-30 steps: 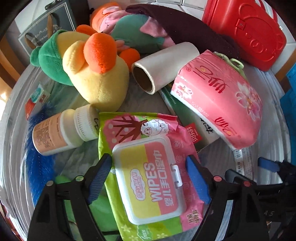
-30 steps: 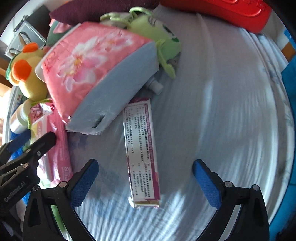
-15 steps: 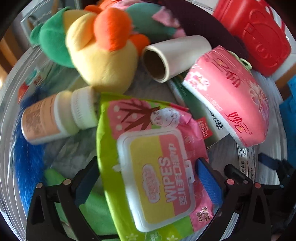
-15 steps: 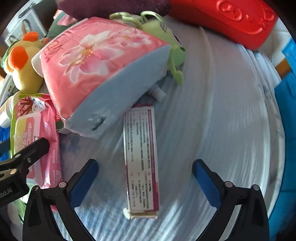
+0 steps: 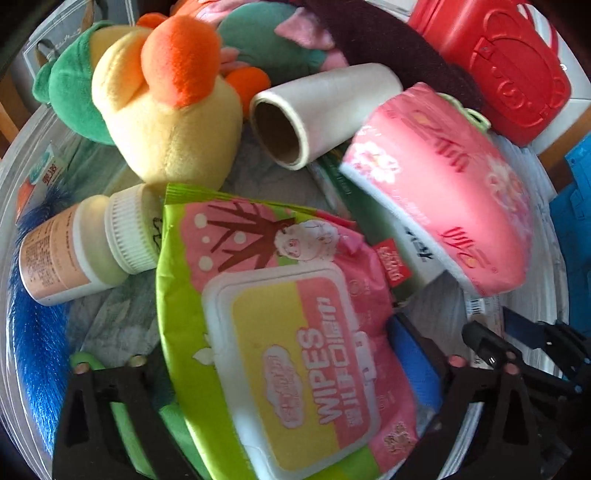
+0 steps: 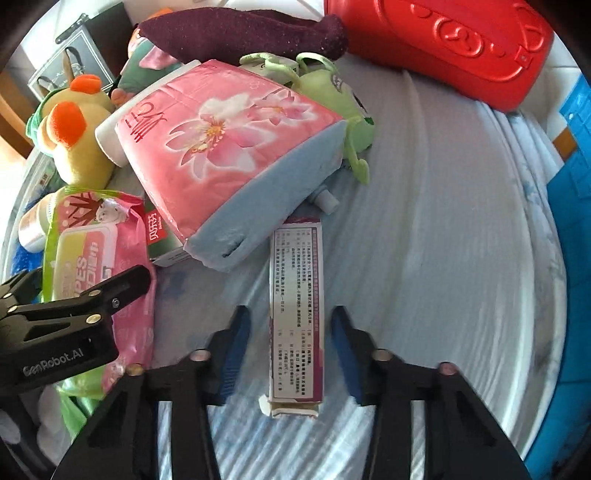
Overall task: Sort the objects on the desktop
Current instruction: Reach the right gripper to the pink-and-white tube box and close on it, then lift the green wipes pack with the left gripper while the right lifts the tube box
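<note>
My left gripper [image 5: 288, 373] is shut on a green and pink wipes pack [image 5: 291, 325], gripping its sides; the pack also shows at the left of the right wrist view [image 6: 92, 254]. My right gripper [image 6: 291, 350] straddles a long white and purple box [image 6: 297, 310] lying on the striped cloth [image 6: 443, 258], its blue pads a little apart from the box's sides. A pink tissue pack [image 6: 221, 147] lies beyond the box and shows in the left wrist view [image 5: 443, 192] too.
A yellow plush duck [image 5: 166, 110], a paper roll [image 5: 317, 114], a capped bottle [image 5: 81, 247] and a blue brush [image 5: 33, 332] lie around the wipes. A red case [image 6: 443, 40], a maroon cloth [image 6: 240, 33] and a green plush [image 6: 343, 103] lie at the back.
The left gripper has closed on the wipes pack and lifted it nearer the camera. The right gripper's fingers have narrowed around the long box.
</note>
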